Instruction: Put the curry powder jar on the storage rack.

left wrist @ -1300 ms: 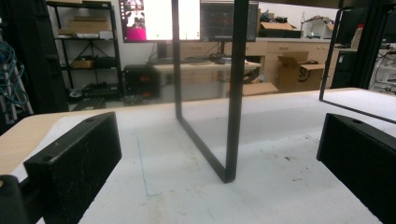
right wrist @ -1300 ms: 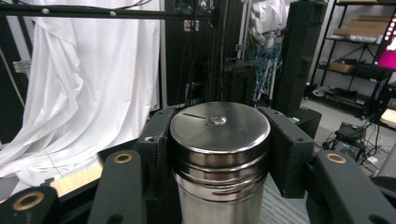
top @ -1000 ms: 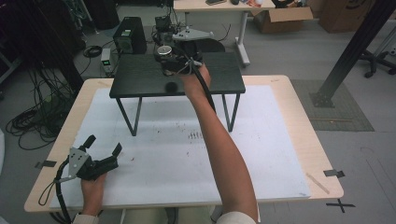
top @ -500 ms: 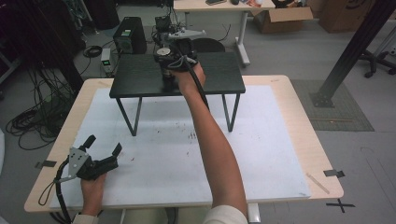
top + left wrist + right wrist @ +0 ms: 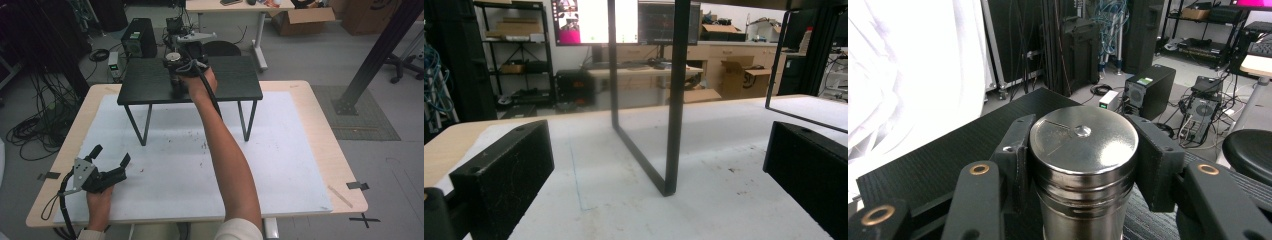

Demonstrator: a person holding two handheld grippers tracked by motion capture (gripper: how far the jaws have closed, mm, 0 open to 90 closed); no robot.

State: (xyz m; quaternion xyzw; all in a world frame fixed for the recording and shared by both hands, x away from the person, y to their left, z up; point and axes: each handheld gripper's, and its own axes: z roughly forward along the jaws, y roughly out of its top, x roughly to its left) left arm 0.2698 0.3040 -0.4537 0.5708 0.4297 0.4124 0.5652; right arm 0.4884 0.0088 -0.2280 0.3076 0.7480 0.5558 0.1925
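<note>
A shiny steel canister with a flat lid stands upright between my right gripper's black pads, which press on its sides. In the high view the right gripper holds the canister over the left-middle of a small black table. The canister's base is hidden, so whether it touches the tabletop I cannot tell. My left gripper rests near the front left corner of the white mat. Its jaws stand wide apart with nothing between them. The left gripper faces a black leg of the small table.
The small black table stands on thin metal legs at the back of the white mat, which covers a light wooden table. Behind it on the floor are a black computer case, cables and a black stool.
My right hand has drifted slightly toward me and sunk a little with the canister. The left gripper has stayed where it was.
</note>
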